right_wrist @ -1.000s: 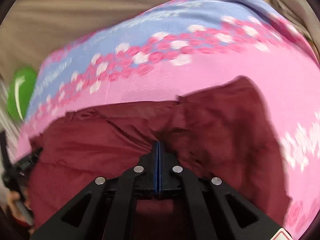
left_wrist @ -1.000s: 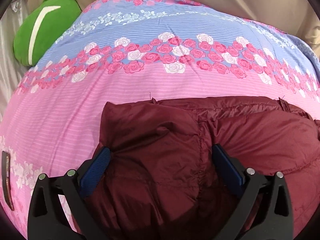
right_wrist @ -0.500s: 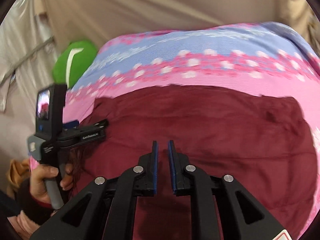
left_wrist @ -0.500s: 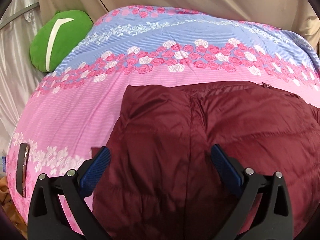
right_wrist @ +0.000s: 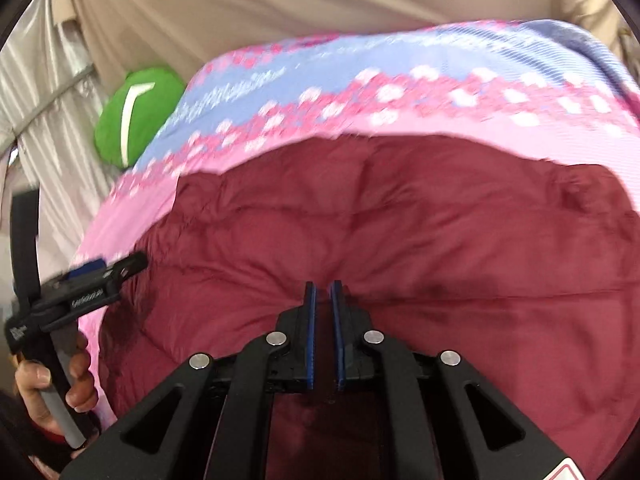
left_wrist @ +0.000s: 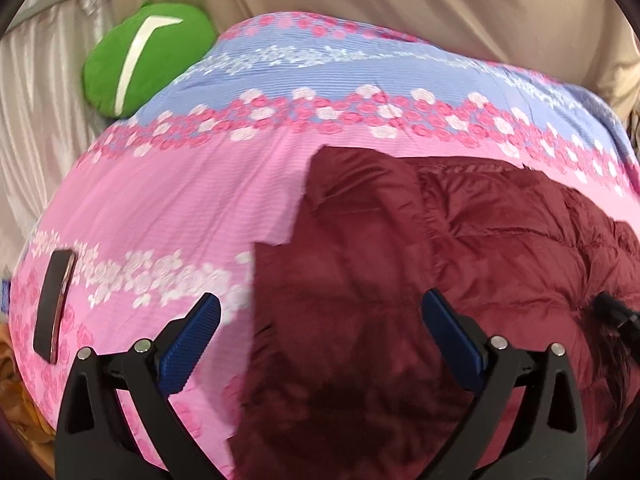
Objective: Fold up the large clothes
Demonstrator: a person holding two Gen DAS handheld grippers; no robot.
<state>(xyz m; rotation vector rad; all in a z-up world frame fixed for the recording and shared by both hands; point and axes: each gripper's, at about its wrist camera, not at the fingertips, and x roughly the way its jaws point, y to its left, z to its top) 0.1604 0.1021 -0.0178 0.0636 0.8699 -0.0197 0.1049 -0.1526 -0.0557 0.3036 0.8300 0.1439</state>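
Maroon quilted nylon, puffy and slick: the jacket (left_wrist: 440, 280) lies on the pink-and-blue flowered bedspread (left_wrist: 168, 208), towards its near edge, already doubled into a rough block with a stepped left edge and a ridge across its far side. The left gripper (left_wrist: 320, 320) hangs over the jacket's near left corner with its jaws spread wide and nothing between them, one blue pad above the bedspread and the other above the jacket. The right gripper (right_wrist: 322, 332) sits low over the jacket's near middle, its pads parted by only a narrow slit; no cloth shows between them, so I take it as released. My reading is that one fold is just laid and the step in hand is picking the next grab. That move calls for both grippers to pinch through all the layers at one edge and carry it over together, since slippery padded cloth is likely to spring back or slide. Left of the jacket a dark phone (left_wrist: 54, 304) lies on the bedspread; beyond the jacket, off the bedspread's far left corner, sits a green cushion (left_wrist: 144, 60).
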